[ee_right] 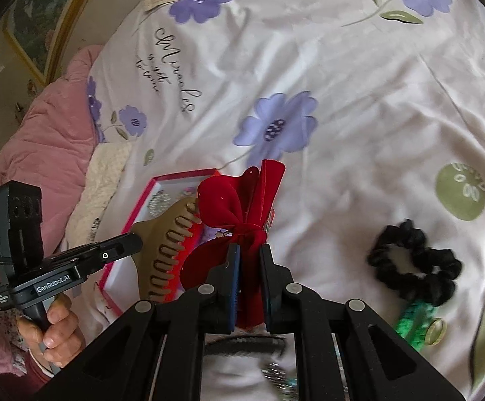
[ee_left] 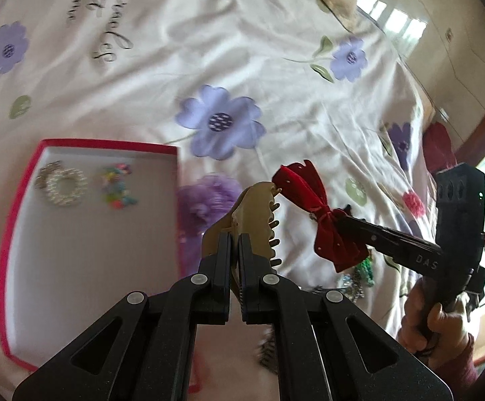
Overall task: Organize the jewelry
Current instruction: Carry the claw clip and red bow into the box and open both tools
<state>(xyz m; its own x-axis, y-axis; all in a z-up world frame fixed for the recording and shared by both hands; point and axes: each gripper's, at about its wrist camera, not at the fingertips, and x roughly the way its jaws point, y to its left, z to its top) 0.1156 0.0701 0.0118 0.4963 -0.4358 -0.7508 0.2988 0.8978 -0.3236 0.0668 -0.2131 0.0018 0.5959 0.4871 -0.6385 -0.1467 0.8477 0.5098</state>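
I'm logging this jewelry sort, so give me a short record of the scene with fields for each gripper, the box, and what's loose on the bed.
left gripper: shut on tan claw clip
right gripper: shut on red bow
clip and bow: held above the bed, tips close together or touching
box: red rim, white inside, open on the bed
in box: pearl ring, colorful beads
loose on bedsheet: black scrunchie, green piece

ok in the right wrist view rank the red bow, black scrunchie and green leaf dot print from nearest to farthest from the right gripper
1. red bow: clamped in the right gripper.
2. black scrunchie: on the bedsheet, off to its right.
3. green leaf dot print: farther right and beyond the scrunchie.
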